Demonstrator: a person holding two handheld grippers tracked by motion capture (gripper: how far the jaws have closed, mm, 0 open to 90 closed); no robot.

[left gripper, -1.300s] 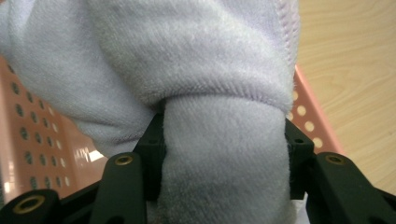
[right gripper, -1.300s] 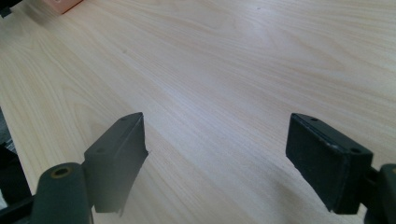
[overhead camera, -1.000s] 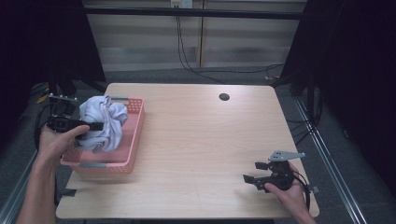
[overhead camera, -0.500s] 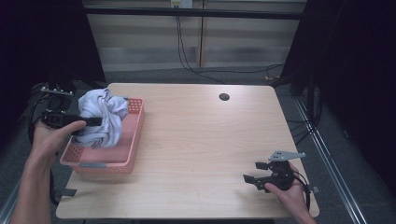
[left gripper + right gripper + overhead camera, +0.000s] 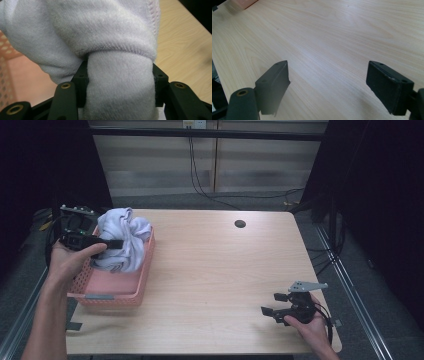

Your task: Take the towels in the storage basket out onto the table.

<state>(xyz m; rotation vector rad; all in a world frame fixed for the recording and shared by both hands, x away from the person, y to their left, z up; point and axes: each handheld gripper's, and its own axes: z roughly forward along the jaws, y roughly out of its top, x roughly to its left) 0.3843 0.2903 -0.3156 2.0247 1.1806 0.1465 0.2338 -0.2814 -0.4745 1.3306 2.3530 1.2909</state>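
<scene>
At the left of the frame, your left gripper (image 5: 114, 243) pinches a thick fold of the white towel (image 5: 122, 240) above the pink basket (image 5: 112, 292); lift it clear of the rim before swinging over the desk (image 5: 215, 275). Lower right, your right gripper (image 5: 270, 312) rests, fingers spread, ready to catch a hanging corner.

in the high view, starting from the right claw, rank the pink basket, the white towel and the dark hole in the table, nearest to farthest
From the right claw:
1. Dark hole, far middle of the table.
2. Pink basket, left edge.
3. White towel, over the basket's far end.
</scene>
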